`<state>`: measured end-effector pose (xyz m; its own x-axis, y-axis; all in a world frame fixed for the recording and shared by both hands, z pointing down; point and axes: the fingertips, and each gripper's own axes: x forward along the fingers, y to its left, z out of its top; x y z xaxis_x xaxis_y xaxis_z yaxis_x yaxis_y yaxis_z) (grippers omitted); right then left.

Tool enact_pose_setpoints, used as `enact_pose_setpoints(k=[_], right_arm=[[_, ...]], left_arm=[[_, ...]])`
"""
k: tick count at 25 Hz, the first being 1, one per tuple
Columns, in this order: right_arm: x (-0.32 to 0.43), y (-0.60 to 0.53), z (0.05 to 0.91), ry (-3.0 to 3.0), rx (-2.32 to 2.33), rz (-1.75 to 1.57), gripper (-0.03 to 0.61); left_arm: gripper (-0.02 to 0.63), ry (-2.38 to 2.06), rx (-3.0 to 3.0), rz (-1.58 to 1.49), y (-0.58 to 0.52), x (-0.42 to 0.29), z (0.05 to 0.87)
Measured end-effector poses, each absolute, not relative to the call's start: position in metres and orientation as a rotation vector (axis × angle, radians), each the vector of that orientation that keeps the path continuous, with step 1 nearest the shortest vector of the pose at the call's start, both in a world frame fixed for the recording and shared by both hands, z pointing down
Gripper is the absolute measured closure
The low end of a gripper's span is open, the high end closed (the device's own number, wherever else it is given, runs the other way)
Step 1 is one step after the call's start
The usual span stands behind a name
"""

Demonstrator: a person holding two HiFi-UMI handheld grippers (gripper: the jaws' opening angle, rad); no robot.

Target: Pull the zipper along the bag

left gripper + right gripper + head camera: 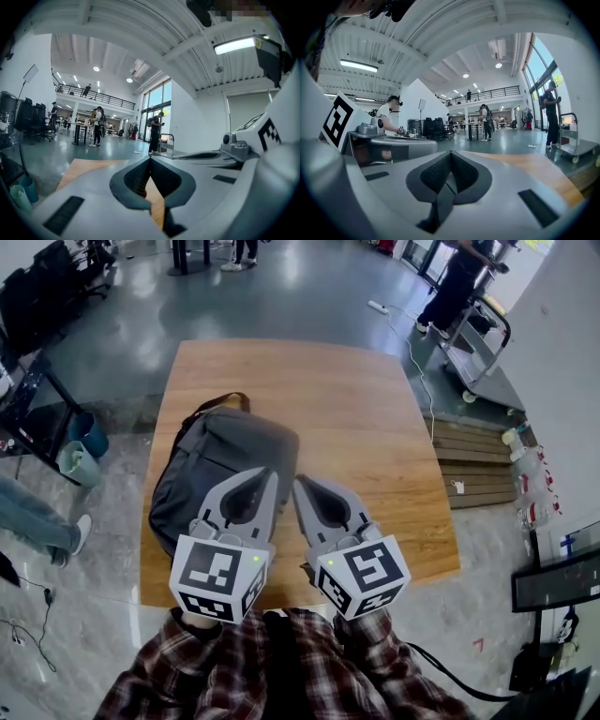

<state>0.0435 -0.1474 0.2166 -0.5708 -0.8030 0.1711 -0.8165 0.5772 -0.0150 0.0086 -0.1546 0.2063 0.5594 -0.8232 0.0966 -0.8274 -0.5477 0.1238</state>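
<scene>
A dark grey backpack (pixel 220 470) lies flat on the left half of the wooden table (pixel 356 418), its black top handle (pixel 228 399) toward the far side. I cannot make out its zipper. My left gripper (pixel 274 472) hangs over the bag's near right part, jaws shut with nothing between them; its tips (pixel 150 158) point out over the table (pixel 84 169). My right gripper (pixel 298 481) is just beside it, over bare wood to the right of the bag, also shut and empty (pixel 450 153). Both are raised off the surface and close together near the table's front edge.
Bare wood takes up the table's right half and far end. On the floor to the left are bins (pixel 78 451) and a person's leg (pixel 37 521). At the right lie wooden pallets (pixel 478 465), and a trolley (pixel 480 334) stands by a person beyond.
</scene>
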Motion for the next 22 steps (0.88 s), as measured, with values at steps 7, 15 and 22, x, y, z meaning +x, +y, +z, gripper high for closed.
enact_pose_setpoints(k=[7, 15, 22], right_arm=[[0.0425, -0.1497, 0.2151, -2.662, 1.368, 0.139, 0.568], [0.0361, -0.1519, 0.2196, -2.661, 1.349, 0.149, 0.568], [0.0388, -0.1557, 0.2139, -2.663, 1.334, 0.138, 0.568]], left_arm=[[0.604, -1.409, 2.63, 0.043, -0.1574, 0.0071, 0.2075], [0.604, -1.418, 2.62, 0.053, -0.1583, 0.0015, 0.2098], [0.603, -1.428, 2.618, 0.059, -0.1606, 0.0075, 0.2051]])
